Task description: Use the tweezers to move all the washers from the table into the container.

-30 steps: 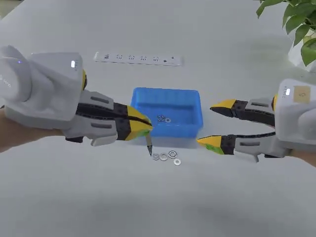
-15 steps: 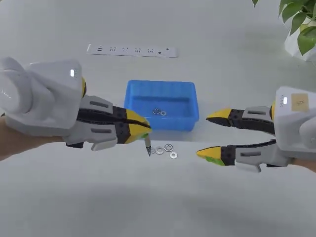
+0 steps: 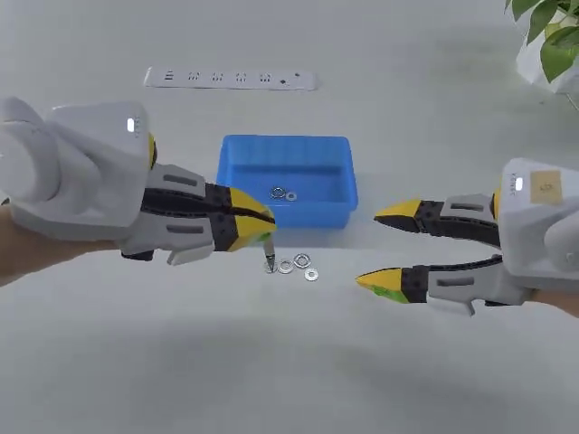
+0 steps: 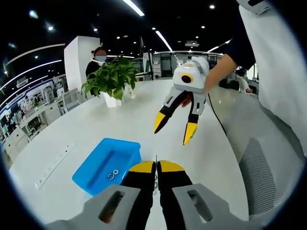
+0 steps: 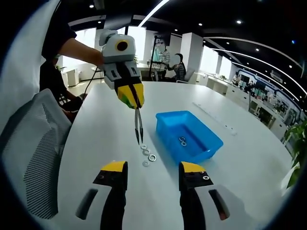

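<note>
While level, left tool (image 3: 268,226), tweezers (image 3: 270,255) downward.

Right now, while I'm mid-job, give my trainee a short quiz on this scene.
1. True or false: the right gripper is shut on the tweezers.
2. How many washers lie in the blue container? A none, B two, C six.
3. Fill in: the left gripper points the tweezers down at loose washers on the ____.
Key: 1 false, its jaws are open; 2 B; 3 table.

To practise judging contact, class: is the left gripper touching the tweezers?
Touching. The right gripper view shows the left gripper shut on the tweezers, which hang from between its jaws.
</note>
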A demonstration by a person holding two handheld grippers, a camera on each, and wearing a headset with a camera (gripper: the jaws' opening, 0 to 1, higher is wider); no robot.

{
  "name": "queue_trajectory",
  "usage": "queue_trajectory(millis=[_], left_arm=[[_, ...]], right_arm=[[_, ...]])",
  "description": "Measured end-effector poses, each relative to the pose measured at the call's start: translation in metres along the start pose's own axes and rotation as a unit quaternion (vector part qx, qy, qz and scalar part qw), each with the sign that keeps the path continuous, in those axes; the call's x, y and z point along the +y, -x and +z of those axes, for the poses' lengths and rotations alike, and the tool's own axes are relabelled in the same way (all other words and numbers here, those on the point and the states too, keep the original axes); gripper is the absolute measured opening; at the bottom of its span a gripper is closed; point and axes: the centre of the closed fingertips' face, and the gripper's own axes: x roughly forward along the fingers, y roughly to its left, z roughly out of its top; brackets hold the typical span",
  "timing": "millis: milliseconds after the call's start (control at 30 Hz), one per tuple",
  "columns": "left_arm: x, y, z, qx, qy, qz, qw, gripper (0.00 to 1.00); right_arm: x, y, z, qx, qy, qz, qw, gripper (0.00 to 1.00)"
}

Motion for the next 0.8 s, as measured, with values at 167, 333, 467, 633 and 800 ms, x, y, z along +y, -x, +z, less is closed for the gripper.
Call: queue_trajectory(millis=[167,333,467,633,800], left_arm=[[0.002,-0.003,-0.001,0.0,0.002,0.0,1.0,0.05],[0.003,-0.004,-0.006,0.008,0.003,0.001,1.0,0.05],[0.002,-0.005,-0.009,0.01,0.003,0.0,0.9999,0.05],[0.001,-0.008,-0.012,0.015,0.007,-0.003,0.9999,0.05],[0.001,-0.006,-0.012,0.017,0.005,-0.002,0.9998,0.05]], right_arm=[[0.001,0.0,-0.003,0.003,-0.002,0.0,1.0,0.43],[0.0,0.001,-0.005,0.003,-0.007,-0.001,1.0,0.43],[0.0,0.001,-0.005,0.004,-0.008,0.0,1.0,0.43],[0.002,0.0,-0.004,0.002,-0.013,0.0,0.9999,0.43],[0.002,0.0,-0.004,0.001,-0.014,0.001,0.9999,0.43]])
